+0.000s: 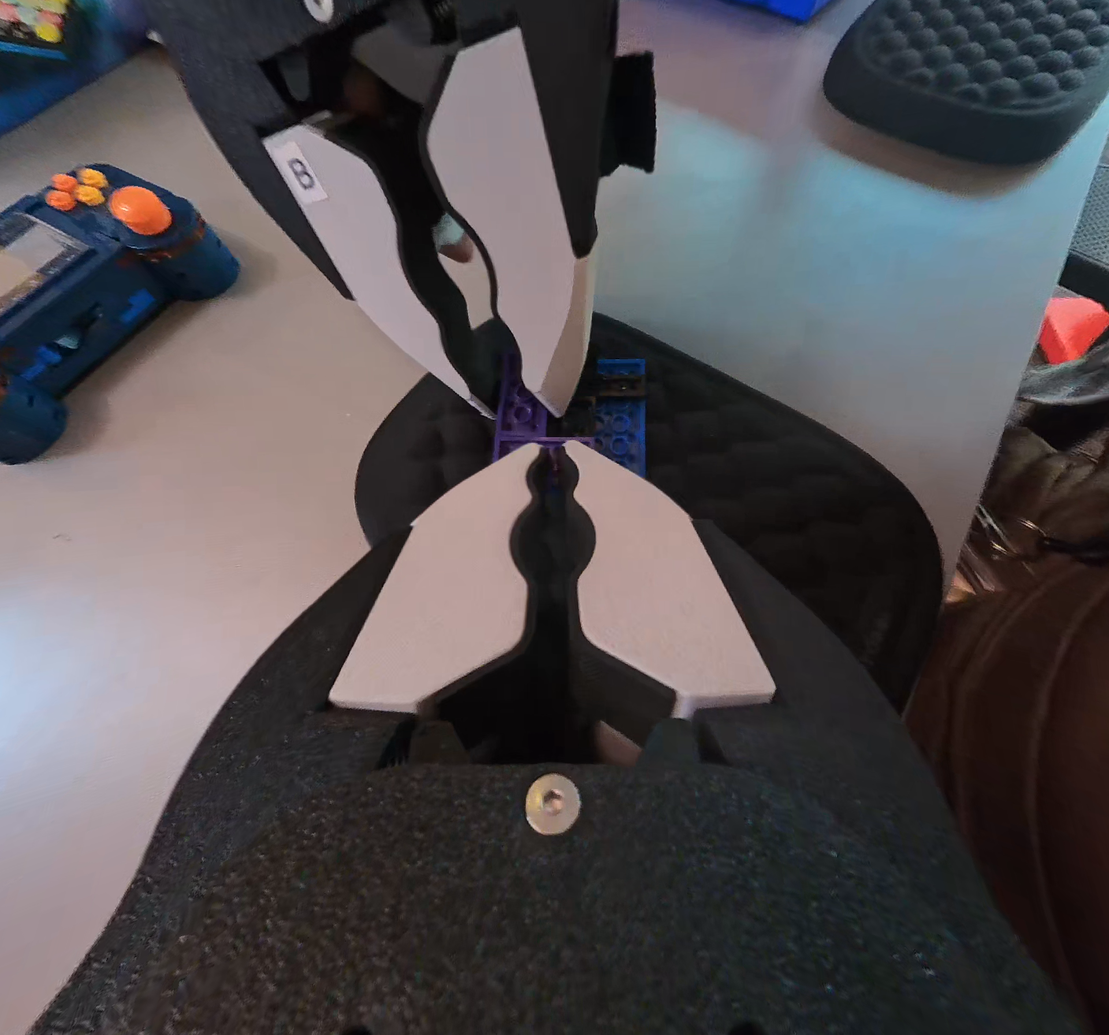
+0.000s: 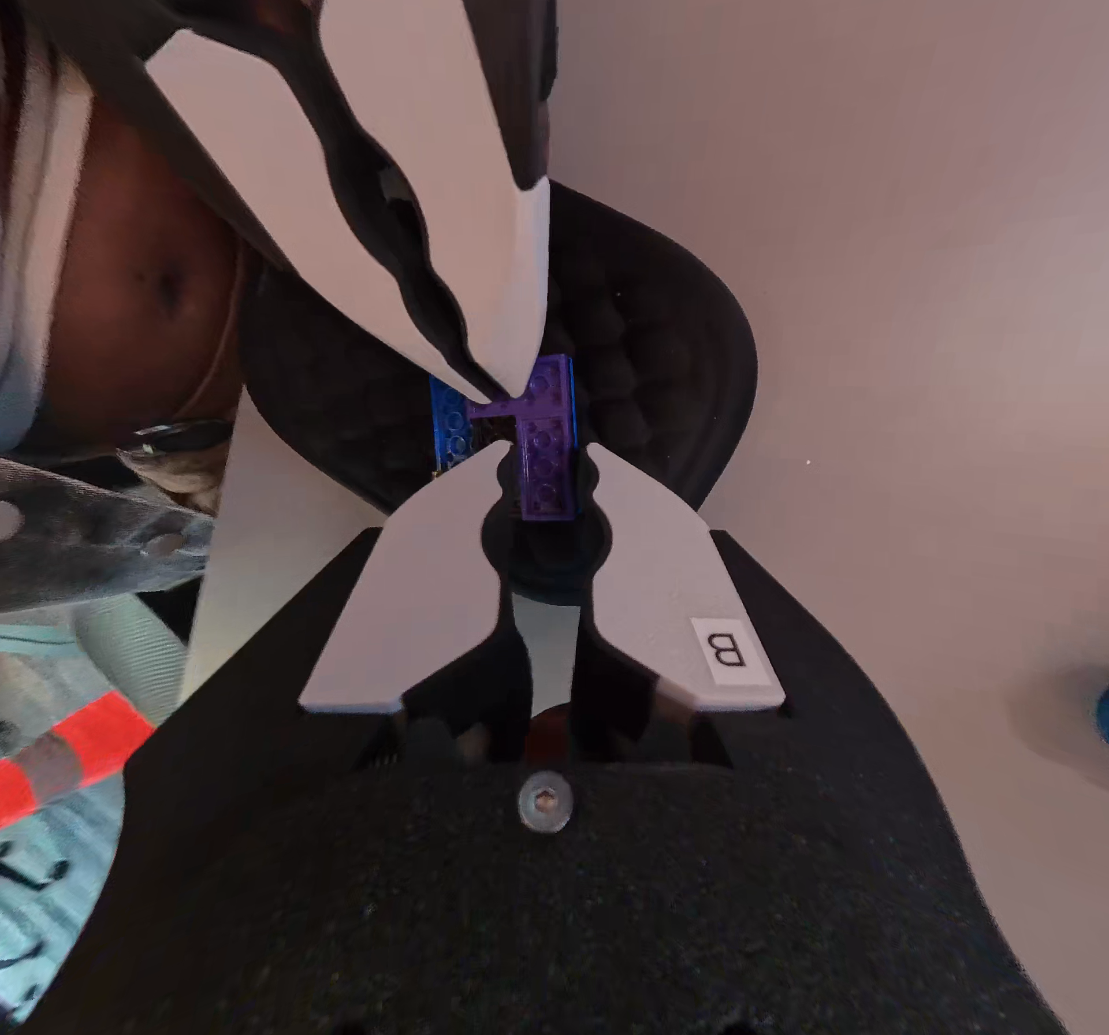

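A purple-and-blue brick piece (image 1: pixel 543 427) is pinched by both tongs above a black pad (image 1: pixel 780 502) on the desk (image 1: pixel 180 526). Left tongs (image 1: pixel 551 449) are clenched on its near edge; right tongs (image 2: pixel 543 454) are clamped round the purple plate (image 2: pixel 546 466).

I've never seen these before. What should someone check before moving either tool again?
1. Left tool gripping the purple bricks: ok, its tips are pinched on an edge.
2. Right tool gripping them too: ok, one finger on each side.
3. Blue brick firmly joined to the purple ones: cannot tell.
4. Bricks above the black pad: ok.
5. Toy controller out of the way: ok, it lies apart, off to one side on the table.
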